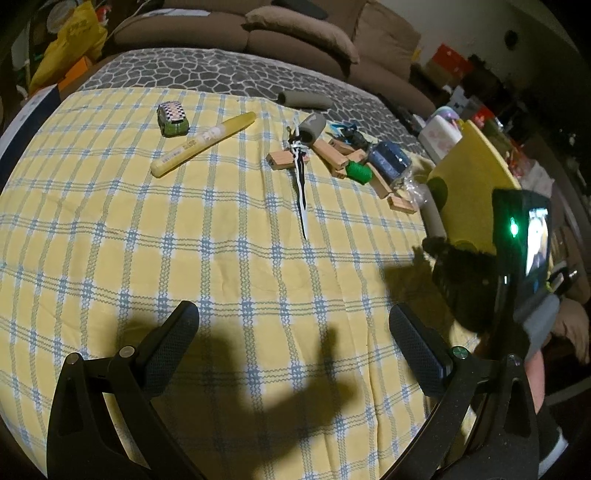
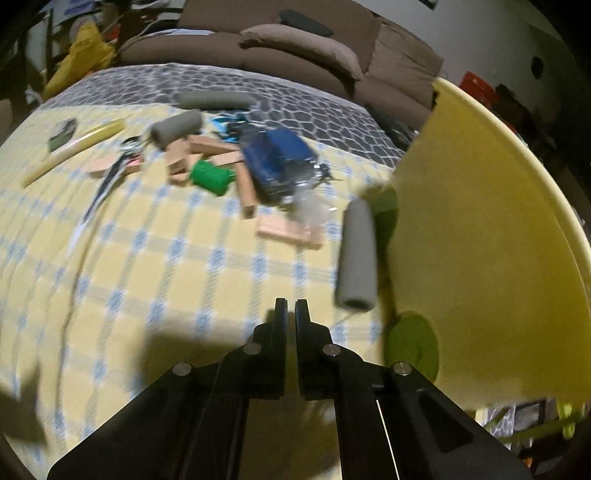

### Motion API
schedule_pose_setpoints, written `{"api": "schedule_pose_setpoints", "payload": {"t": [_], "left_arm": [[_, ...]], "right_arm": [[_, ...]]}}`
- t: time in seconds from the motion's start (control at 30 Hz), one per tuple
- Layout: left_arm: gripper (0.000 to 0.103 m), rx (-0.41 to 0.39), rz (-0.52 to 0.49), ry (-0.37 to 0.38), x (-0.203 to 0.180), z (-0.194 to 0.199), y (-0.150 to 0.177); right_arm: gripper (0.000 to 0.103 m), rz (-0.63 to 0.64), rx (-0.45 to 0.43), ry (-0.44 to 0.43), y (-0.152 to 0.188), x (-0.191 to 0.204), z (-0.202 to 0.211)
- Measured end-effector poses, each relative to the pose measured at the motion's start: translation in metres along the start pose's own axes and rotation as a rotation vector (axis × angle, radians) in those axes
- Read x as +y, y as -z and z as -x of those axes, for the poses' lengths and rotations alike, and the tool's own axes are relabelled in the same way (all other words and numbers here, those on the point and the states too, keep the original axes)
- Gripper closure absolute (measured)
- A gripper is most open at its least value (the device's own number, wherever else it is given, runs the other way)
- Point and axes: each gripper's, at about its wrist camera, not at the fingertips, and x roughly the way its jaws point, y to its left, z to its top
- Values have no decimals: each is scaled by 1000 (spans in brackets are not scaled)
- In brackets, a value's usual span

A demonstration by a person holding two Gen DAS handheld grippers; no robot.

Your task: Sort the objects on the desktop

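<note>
A pile of objects lies on the yellow checked cloth (image 1: 184, 240): wooden blocks (image 1: 284, 159), a green thread spool (image 1: 359, 172), a blue roll (image 1: 388, 158), grey foam tubes (image 1: 312, 129), a black-and-white toy sword (image 1: 301, 184), a yellow marker (image 1: 203, 144) and a green toy car (image 1: 173, 119). My left gripper (image 1: 293, 339) is open and empty above the cloth. My right gripper (image 2: 291, 310) is shut and empty, just left of a grey foam tube (image 2: 356, 254) that lies against a yellow bin (image 2: 480, 240). The pile shows blurred in the right wrist view (image 2: 218, 173).
The yellow bin (image 1: 472, 173) stands at the table's right side. The right gripper's body with a lit screen (image 1: 517, 240) is at the right in the left wrist view. A brown sofa (image 1: 295, 33) stands behind the table. A yellow bag (image 1: 70, 44) is at the back left.
</note>
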Motion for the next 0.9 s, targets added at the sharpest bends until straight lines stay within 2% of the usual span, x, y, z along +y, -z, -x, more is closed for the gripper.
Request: {"api": "schedule_pose_setpoints", "payload": {"t": [0.27, 0.37, 0.43, 0.5, 0.77, 0.9], "left_arm": [[0, -4, 20, 4, 6, 2, -1], [0, -1, 20, -1, 7, 1, 0], [0, 3, 22, -3, 7, 0, 0], [0, 4, 22, -5, 7, -1, 0], [0, 7, 20, -6, 7, -2, 0], [0, 10, 26, -10, 9, -3, 0]], "right_arm": [[101, -2, -13, -20, -5, 16, 4], [97, -79, -11, 40, -9, 1, 2], [67, -166, 24, 57, -12, -17, -7], [61, -230, 51, 53, -12, -29, -13], [61, -390, 90, 0, -19, -54, -36], [59, -387, 85, 3, -26, -51, -41]]}}
